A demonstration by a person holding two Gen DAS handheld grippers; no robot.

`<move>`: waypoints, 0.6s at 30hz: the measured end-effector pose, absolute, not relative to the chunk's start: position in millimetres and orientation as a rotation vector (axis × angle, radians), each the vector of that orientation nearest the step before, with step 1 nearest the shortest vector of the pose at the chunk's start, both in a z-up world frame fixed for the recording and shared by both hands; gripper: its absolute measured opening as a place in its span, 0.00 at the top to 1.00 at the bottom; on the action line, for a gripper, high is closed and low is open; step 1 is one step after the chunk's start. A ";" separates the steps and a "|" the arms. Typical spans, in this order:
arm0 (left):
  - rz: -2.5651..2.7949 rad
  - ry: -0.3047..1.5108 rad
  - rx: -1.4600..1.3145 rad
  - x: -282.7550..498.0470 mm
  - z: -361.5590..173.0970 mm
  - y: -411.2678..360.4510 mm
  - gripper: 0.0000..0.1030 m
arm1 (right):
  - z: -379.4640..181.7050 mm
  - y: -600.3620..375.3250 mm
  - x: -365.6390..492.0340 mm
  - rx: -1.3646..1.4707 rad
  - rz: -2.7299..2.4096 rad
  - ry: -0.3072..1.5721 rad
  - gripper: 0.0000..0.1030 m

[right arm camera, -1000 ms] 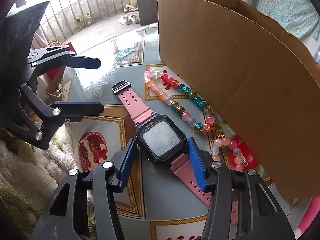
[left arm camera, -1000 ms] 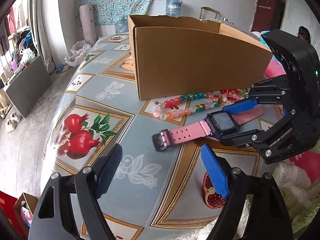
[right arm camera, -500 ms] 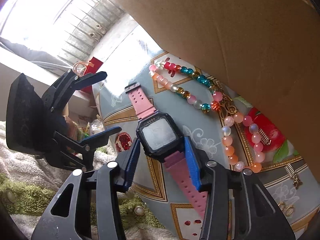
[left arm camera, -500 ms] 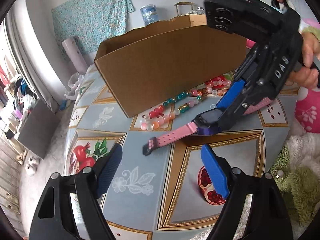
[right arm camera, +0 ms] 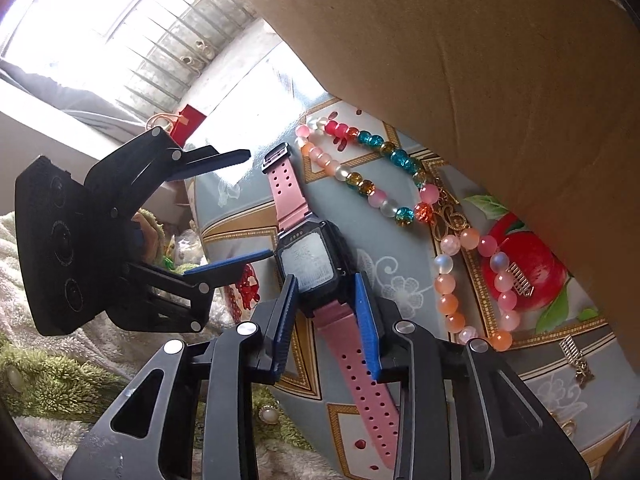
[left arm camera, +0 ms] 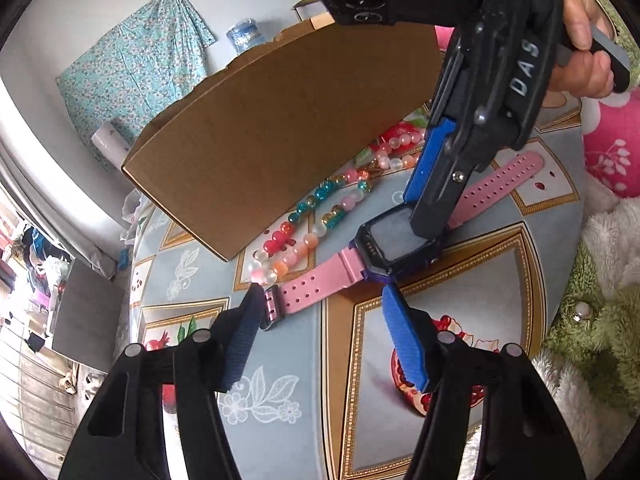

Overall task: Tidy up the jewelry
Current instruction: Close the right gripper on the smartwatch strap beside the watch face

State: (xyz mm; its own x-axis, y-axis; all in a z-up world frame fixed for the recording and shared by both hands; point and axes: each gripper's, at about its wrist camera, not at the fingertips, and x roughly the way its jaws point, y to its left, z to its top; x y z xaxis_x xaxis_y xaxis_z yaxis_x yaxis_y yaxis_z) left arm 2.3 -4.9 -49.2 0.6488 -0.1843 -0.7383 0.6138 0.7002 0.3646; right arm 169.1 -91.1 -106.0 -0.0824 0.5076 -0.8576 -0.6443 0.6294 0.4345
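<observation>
We see both fisheye views in bright daylight, the window [right arm camera: 100, 12] in the right wrist view blown out to white glare that washes the tablecloth [right arm camera: 256, 80] beneath it, straight lines bowing toward dark rounded corners, shadows soft, and the centre sharp.

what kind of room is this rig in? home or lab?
Most likely a lived-in home room, not a lab: a patterned fruit-print tablecloth on the table, a floral cloth hung on the wall, clothes piled at the side, and a barred balcony window.
</observation>
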 end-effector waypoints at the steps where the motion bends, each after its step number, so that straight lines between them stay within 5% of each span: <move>1: -0.491 0.743 0.638 4.5 -47.7 -4.5 0.42 | -104.6 -90.0 164.4 -0.154 0.958 1.323 0.67; 2: -0.488 0.755 0.622 6.1 -46.9 -5.6 0.42 | -103.1 -88.1 160.3 -0.167 0.954 1.306 0.63; 4: -0.471 0.773 0.584 8.7 -45.1 -0.7 0.42 | -99.7 -82.7 148.7 -0.211 0.919 1.253 0.39; 5: -0.457 0.779 0.567 9.2 -45.2 3.2 0.42 | -97.8 -79.4 142.4 -0.241 0.893 1.228 0.37; 12: -0.356 0.837 0.369 20.7 -38.3 34.6 0.42 | -101.9 -47.8 96.3 -0.522 0.795 1.024 0.38; 16: -0.358 0.834 0.325 17.3 -31.5 44.2 0.42 | -102.0 -43.9 90.6 -0.525 0.798 1.020 0.59; 18: -0.368 0.825 0.327 13.7 -28.9 44.3 0.42 | -99.1 -48.8 97.3 -0.476 0.819 1.063 0.59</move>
State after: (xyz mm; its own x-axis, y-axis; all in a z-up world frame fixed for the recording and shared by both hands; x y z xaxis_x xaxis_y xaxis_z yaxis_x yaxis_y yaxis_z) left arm 13.7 44.3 -28.9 0.6224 -0.1894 -0.7594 0.4391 0.8877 0.1385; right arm 97.3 -48.8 -99.1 0.2414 0.3558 -0.9028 -0.7824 0.6218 0.0358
